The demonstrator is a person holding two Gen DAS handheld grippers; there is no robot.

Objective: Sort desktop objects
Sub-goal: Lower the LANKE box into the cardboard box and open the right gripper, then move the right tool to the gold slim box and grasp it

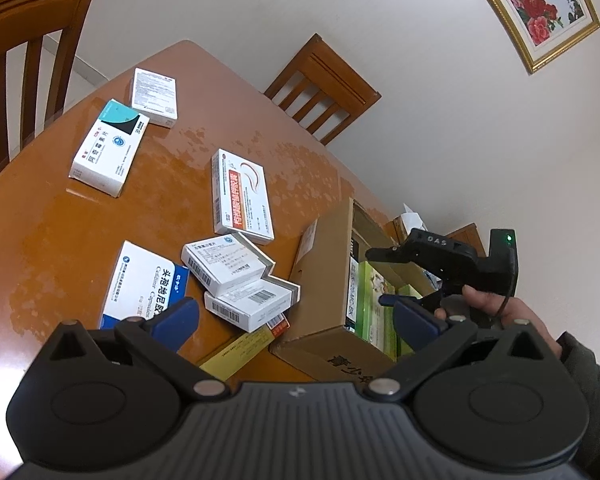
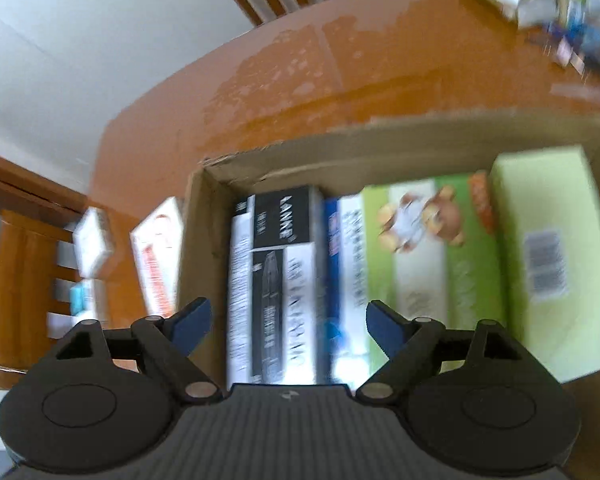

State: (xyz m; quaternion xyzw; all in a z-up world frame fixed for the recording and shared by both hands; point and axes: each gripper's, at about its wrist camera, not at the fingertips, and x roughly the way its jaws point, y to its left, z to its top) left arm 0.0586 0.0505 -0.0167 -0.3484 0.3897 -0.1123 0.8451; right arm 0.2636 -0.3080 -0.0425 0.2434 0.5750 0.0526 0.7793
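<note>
On table: seven medicine boxes.

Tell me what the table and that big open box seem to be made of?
Table: apparently wood with a glossy orange-brown varnish; it reflects light, and pale patches suggest the coating is worn. Open box: plain brown corrugated cardboard, matte, with a ragged torn rim.

Left wrist view: above the near edge of the orange-brown wooden table, facing obliquely down and across it toward a white wall; medicine cartons at middle range. Right wrist view: steeper, close above the open brown cardboard box, motion-blurred. Shared: that box, its green cartons, the tabletop.
</note>
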